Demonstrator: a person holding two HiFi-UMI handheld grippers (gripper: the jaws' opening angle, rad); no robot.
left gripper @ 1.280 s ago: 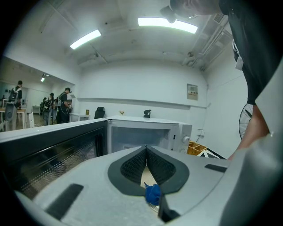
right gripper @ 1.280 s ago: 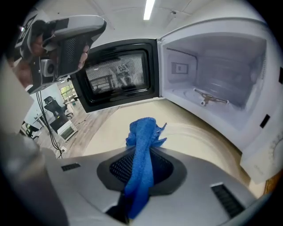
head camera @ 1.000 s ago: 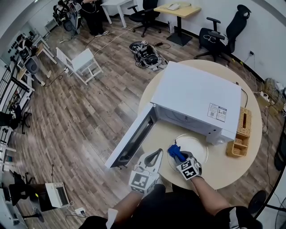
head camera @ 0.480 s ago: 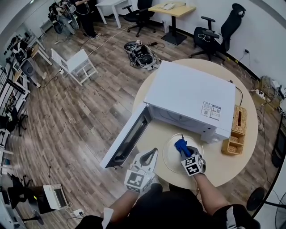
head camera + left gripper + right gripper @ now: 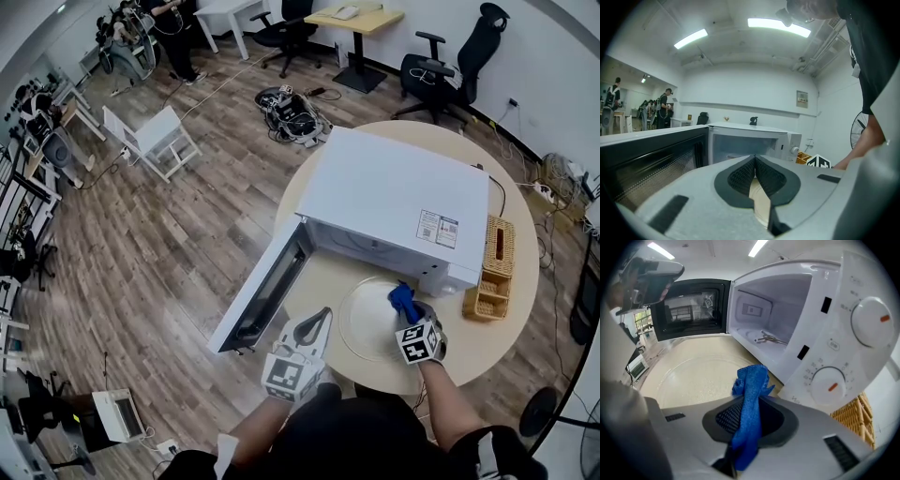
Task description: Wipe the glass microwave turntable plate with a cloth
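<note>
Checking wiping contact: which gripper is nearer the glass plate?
Right. The right gripper, holding the cloth, is over the plate's right side; the left gripper is beyond its left rim.

Bright overhead strip lights (image 5: 778, 26), fisheye-bent edges, dark corners

No print on the microwave (image 5: 394, 192) label (image 5: 437, 228) or dials (image 5: 833, 385) is legible.
</note>
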